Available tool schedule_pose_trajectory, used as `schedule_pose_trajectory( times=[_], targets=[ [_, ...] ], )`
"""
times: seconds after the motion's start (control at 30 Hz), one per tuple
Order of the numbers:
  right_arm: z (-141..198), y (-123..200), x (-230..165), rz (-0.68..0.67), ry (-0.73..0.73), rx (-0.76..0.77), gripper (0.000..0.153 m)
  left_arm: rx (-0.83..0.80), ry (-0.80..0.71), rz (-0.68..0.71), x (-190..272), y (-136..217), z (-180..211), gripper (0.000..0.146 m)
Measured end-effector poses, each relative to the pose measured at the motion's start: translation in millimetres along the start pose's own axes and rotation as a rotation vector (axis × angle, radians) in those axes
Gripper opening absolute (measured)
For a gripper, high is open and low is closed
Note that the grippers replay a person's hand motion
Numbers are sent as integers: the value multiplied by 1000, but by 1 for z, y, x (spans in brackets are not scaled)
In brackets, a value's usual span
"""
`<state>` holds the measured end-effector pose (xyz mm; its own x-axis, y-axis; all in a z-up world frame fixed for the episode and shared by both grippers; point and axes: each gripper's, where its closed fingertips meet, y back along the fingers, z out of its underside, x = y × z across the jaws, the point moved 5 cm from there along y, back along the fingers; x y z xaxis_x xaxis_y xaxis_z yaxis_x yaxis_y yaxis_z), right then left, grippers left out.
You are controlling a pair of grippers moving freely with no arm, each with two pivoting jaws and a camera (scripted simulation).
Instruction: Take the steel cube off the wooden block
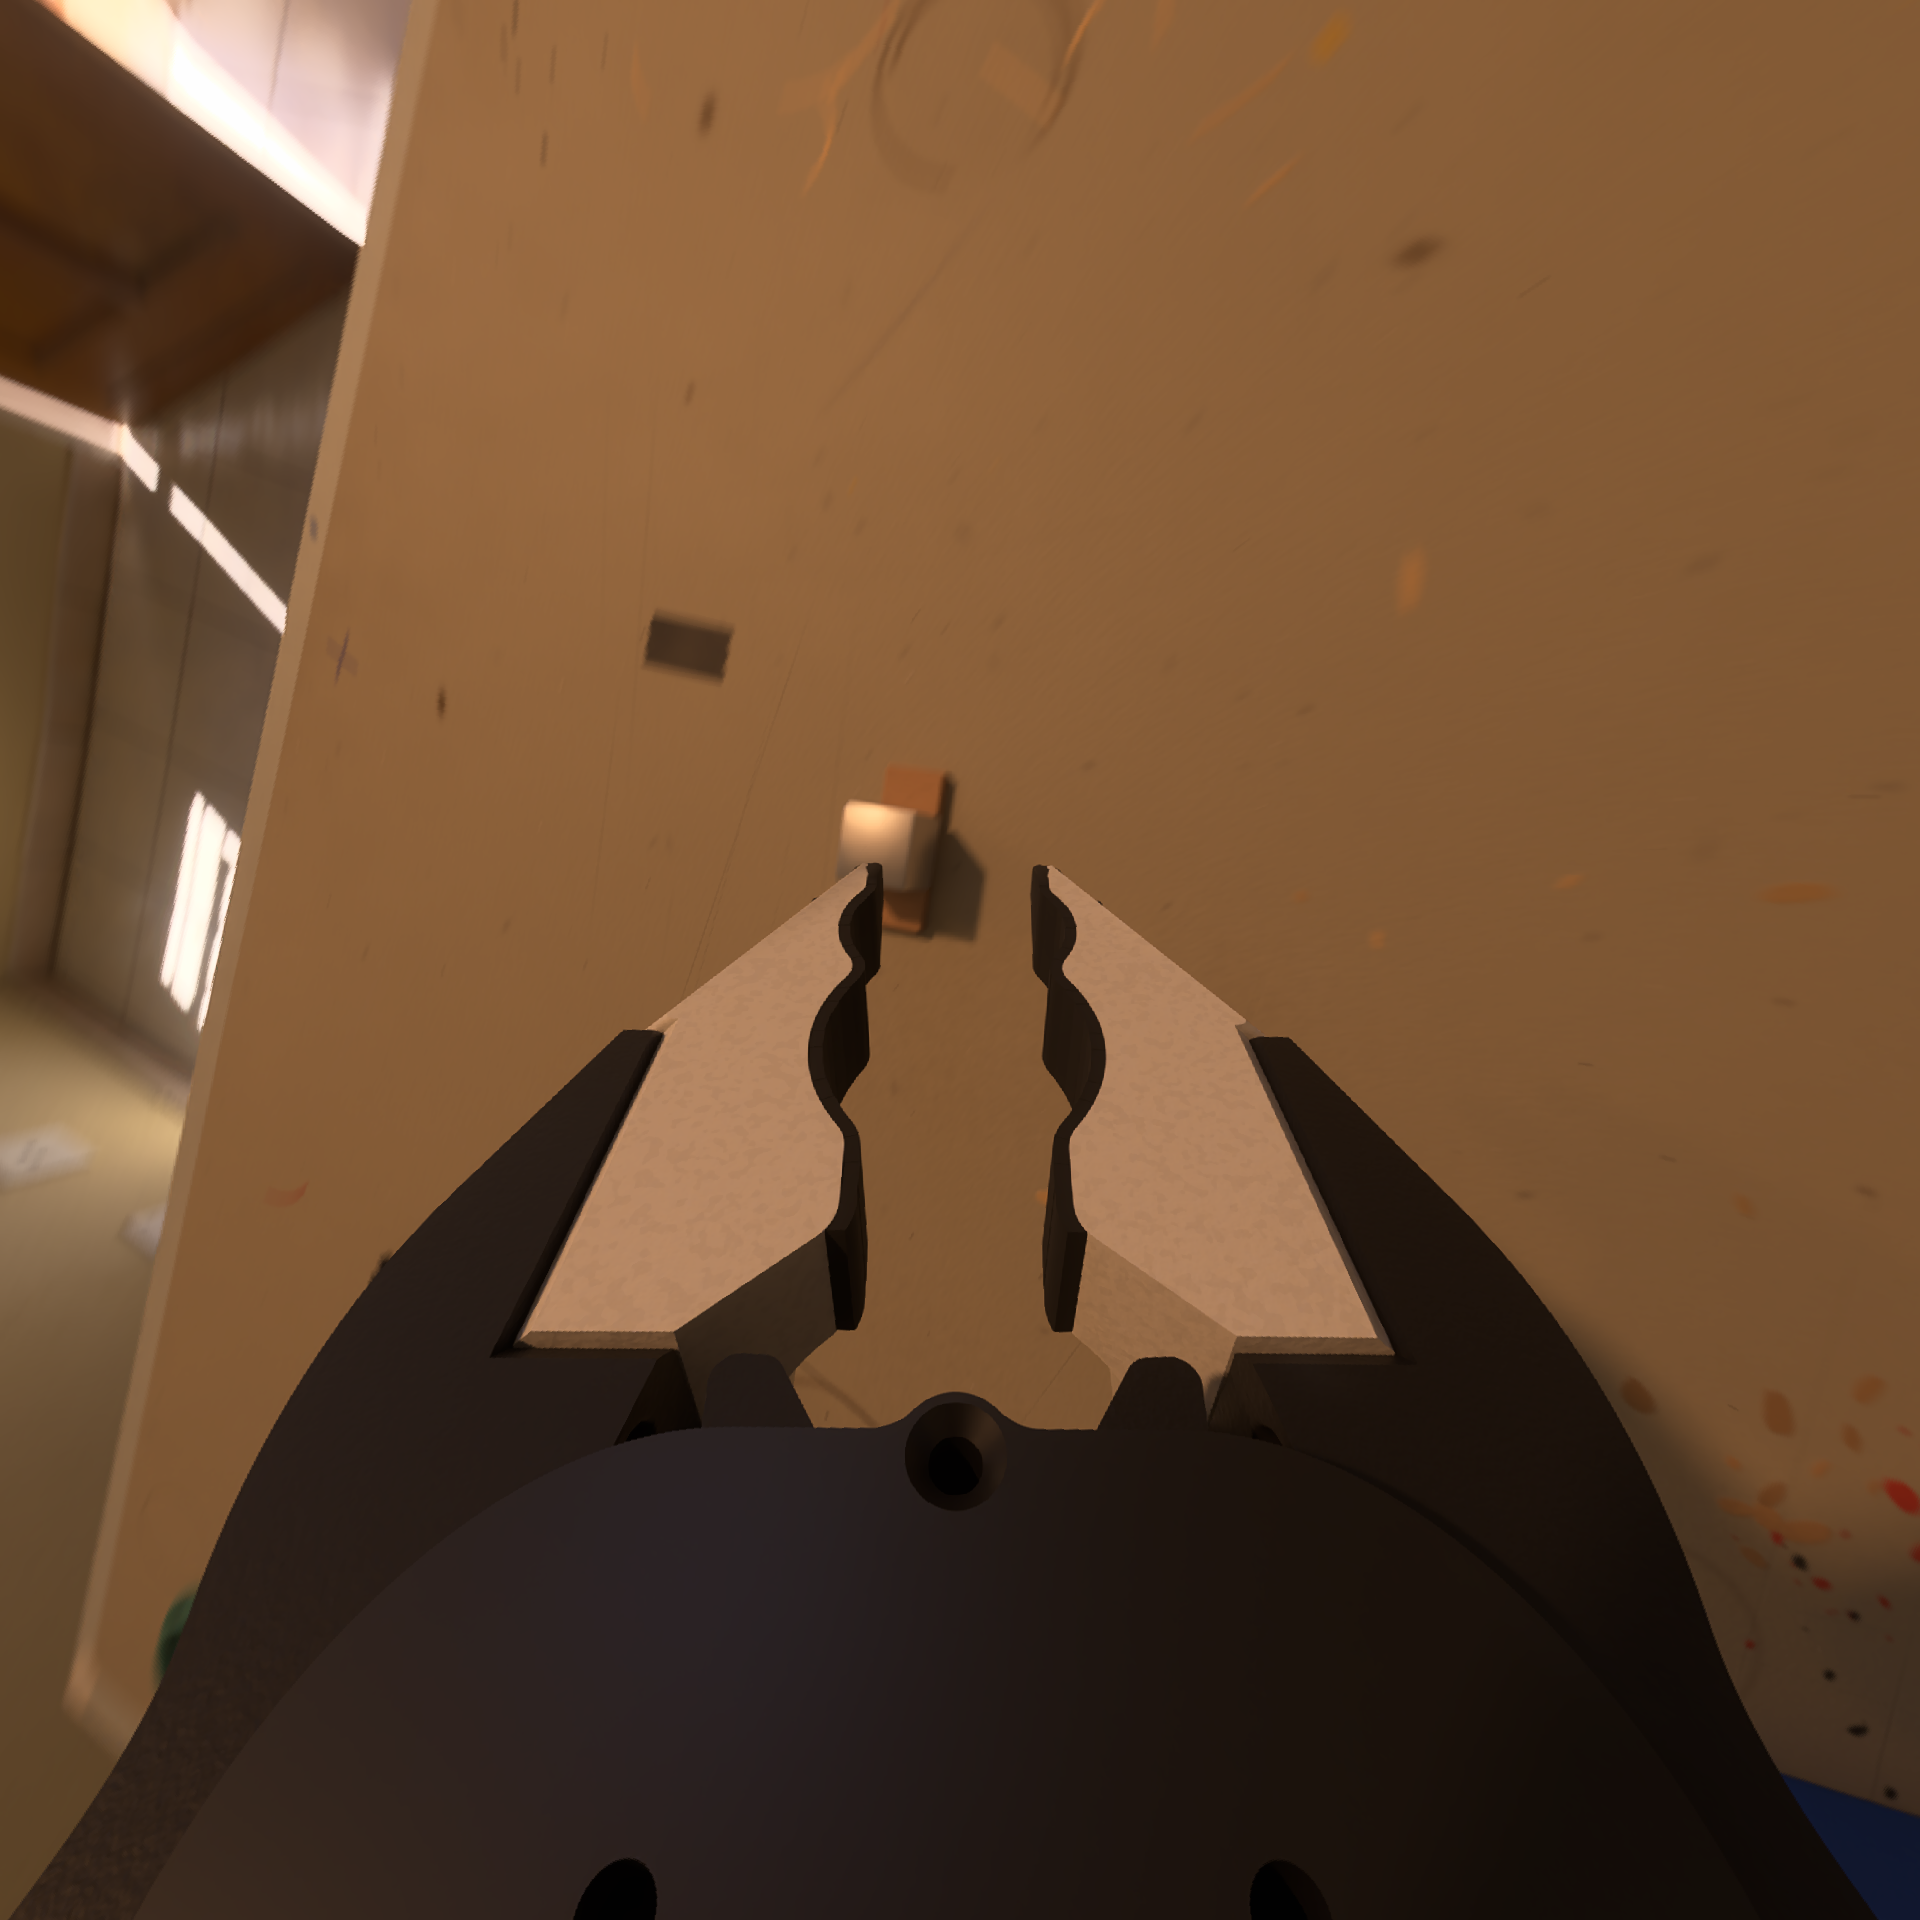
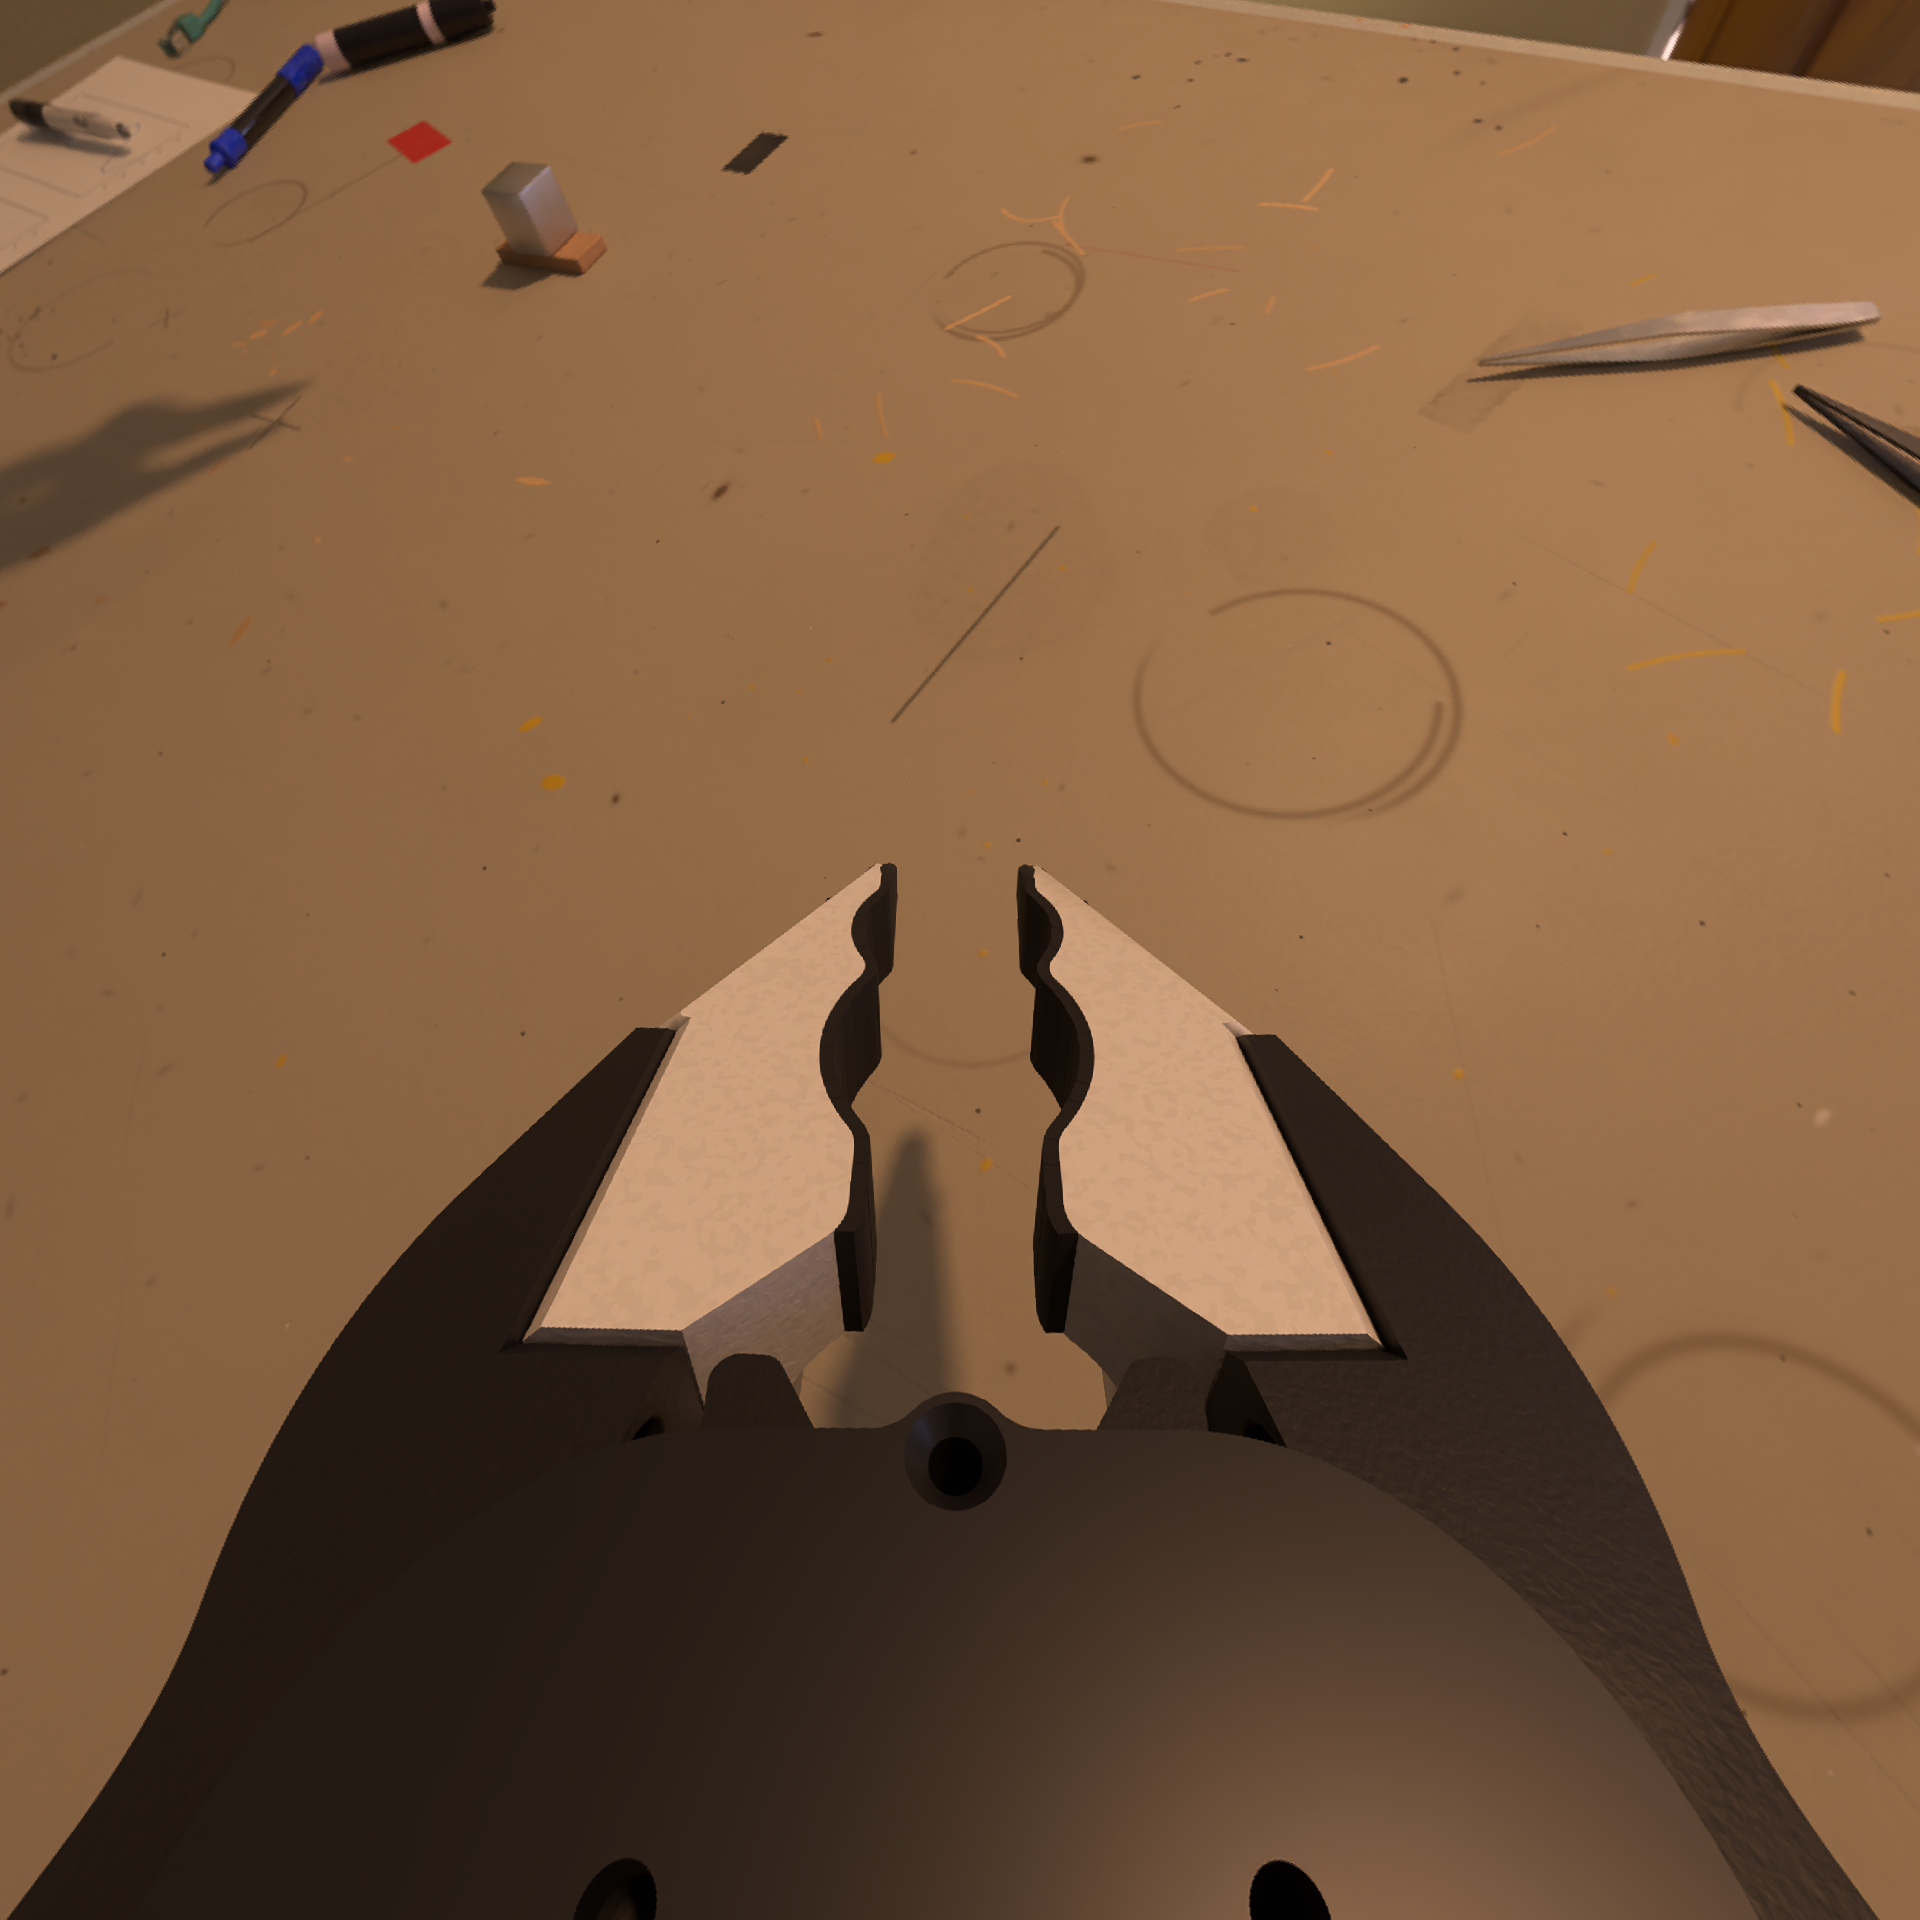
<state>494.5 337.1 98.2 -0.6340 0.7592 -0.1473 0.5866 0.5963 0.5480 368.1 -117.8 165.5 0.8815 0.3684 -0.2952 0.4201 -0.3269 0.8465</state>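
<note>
The steel cube point(image 2: 532, 204) sits on a small flat wooden block point(image 2: 566, 255) at the far left of the brown table in the right wrist view. In the left wrist view the cube point(image 1: 879, 844) and the block point(image 1: 918, 795) lie straight ahead, just beyond my left fingertip, seen from above. My left gripper point(image 1: 956, 883) is open and empty, above the table and apart from the cube. My right gripper point(image 2: 956, 881) is open and empty, low over the middle of the table, far from the cube.
Markers point(image 2: 400, 31) point(image 2: 260, 109), a pen point(image 2: 68, 120) and a paper sheet point(image 2: 94, 156) lie at the far left. A red patch point(image 2: 420, 141) and a dark patch point(image 2: 755, 152) mark the table. Metal tweezers point(image 2: 1683, 332) and a dark tool point(image 2: 1860, 436) lie right. The table's left edge point(image 1: 301, 665) drops to the floor.
</note>
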Motion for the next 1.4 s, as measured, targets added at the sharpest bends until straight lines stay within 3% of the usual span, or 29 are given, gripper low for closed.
schedule_pose_trajectory(
  times=[0.13, 0.3, 0.5, 0.8, 0.97, 1.27, 1.4],
  targets=[
    [3, -8, -2, 24, 53, -51, 23, -154, 53, -1, -12, -37, 6, 30],
    [10, -14, -1, 52, 63, -109, 23, -272, -57, -56, -29, -76, 21, 41],
    [10, -13, 3, 53, 46, -100, 23, -305, -99, 54, -30, -102, 32, 53],
    [11, -10, 5, 42, 23, -88, 23, -319, -107, 129, -31, -107, 33, 29],
    [13, -11, 4, 35, 28, -98, 23, -320, -49, 164, -32, -105, 34, 28],
    [14, -12, 0, 16, 40, -108, 23, -106, 204, 276, -42, -68, 12, 28],
    [11, -15, -5, 4, 57, -107, 23, 178, 356, 526, -33, -24, -20, 28]
  ],
)
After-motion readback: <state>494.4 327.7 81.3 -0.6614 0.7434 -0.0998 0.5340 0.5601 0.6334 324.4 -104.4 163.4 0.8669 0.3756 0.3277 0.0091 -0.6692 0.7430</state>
